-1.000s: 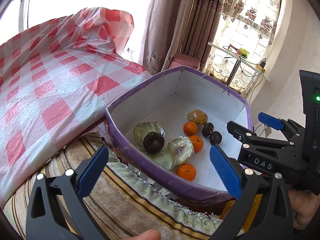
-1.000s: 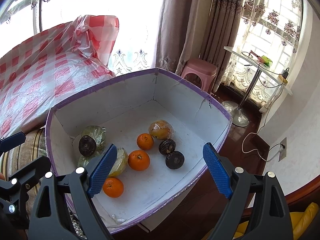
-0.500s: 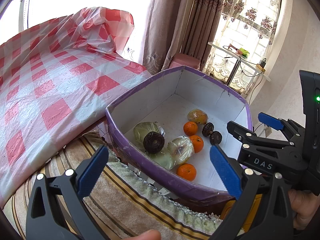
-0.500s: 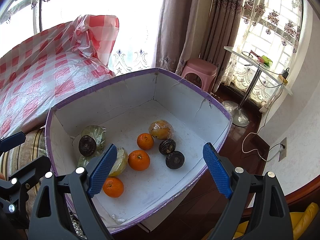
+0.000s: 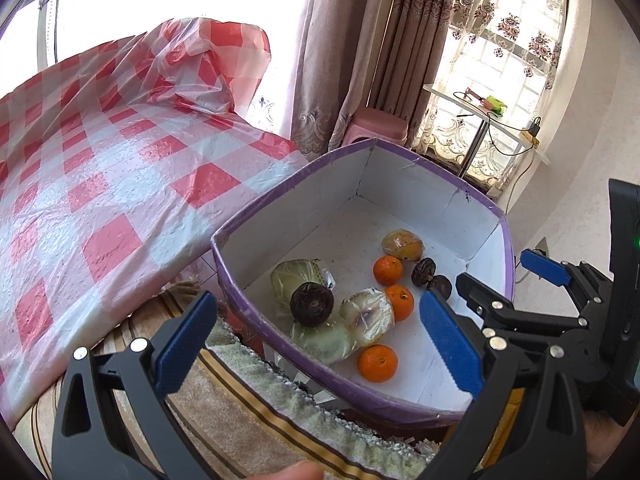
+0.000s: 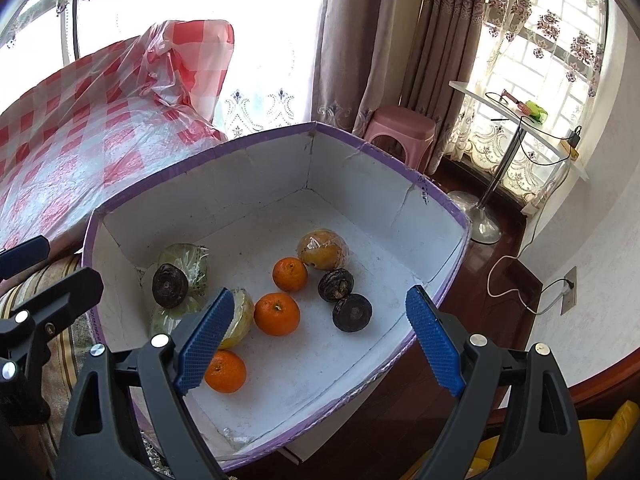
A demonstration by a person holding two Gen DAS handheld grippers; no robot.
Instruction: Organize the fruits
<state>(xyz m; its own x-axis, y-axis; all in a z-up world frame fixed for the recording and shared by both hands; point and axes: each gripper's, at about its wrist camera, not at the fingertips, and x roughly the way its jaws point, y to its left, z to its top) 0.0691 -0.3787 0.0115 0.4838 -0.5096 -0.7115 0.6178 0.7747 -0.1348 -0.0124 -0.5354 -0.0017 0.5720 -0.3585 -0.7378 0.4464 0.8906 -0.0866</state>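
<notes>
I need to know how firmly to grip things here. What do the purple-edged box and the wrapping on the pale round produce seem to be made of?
The box looks like cardboard or foam board: matte white inner walls with creases and cracks, and a glossy purple rim. The wrapping on the pale produce looks like thin clear plastic film: it is shiny and wrinkled. The red-checked cover also looks like plastic sheet, glossy and crinkled.

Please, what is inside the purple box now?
Inside the purple box lie three oranges, three dark round fruits and several plastic-wrapped fruits. One dark fruit rests on wrapped ones, partly covering them.
</notes>
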